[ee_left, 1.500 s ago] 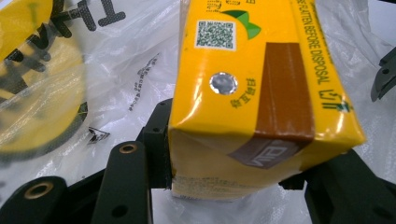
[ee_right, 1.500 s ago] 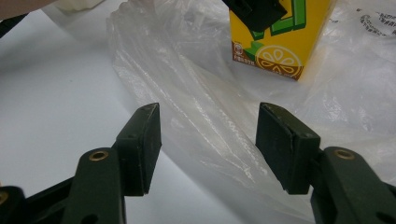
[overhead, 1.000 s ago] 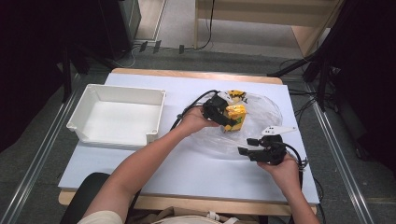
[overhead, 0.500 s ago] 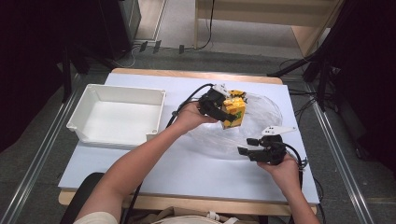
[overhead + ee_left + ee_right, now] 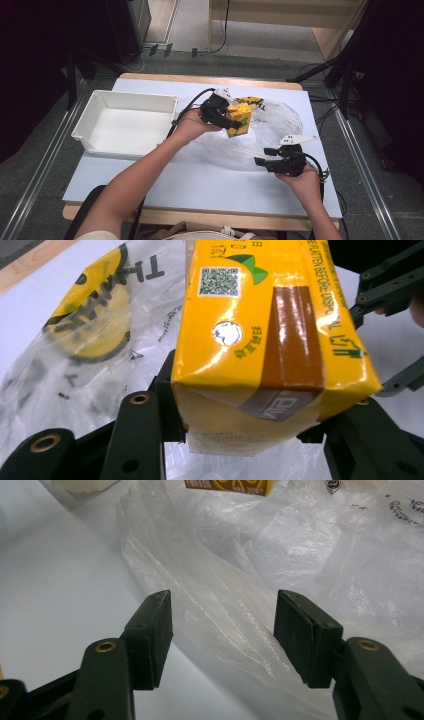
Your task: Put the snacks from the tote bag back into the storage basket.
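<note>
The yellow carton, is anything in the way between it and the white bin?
Nothing visible. The left gripper holds the carton above the plastic bag, and the table toward the bin looks bare.

Tray (image 5: 125, 122) sitting at the table's (image 5: 200, 185) left, bag (image 5: 270, 130) lying at right, carton (image 5: 239, 119) hanging above the bag's left edge, between tray and bag.
</note>
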Tool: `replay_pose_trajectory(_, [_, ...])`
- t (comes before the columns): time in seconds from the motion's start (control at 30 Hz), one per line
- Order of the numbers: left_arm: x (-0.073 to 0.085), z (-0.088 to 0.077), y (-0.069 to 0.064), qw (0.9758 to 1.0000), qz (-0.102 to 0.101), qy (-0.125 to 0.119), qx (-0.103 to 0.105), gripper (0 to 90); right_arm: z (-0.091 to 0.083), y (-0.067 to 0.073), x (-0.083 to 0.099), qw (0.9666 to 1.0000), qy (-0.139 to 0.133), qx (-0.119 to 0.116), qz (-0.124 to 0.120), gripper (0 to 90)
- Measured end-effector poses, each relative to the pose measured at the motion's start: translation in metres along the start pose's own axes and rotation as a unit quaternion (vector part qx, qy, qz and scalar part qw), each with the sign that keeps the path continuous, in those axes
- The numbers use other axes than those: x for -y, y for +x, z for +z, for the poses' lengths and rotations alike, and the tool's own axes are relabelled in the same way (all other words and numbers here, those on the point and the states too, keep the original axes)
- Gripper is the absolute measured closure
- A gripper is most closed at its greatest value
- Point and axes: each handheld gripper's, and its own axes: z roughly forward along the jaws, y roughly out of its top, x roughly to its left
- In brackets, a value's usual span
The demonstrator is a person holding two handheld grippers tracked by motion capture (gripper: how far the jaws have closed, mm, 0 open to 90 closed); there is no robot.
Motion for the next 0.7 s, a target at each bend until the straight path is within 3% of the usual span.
replay_pose_trajectory(0.7, [0.008,-0.050,0.006,0.9995,-0.028,-0.004,-0.015,51.9,0.004,0.002,-0.006,0.9999,-0.002,-0.009,-0.011,41.9])
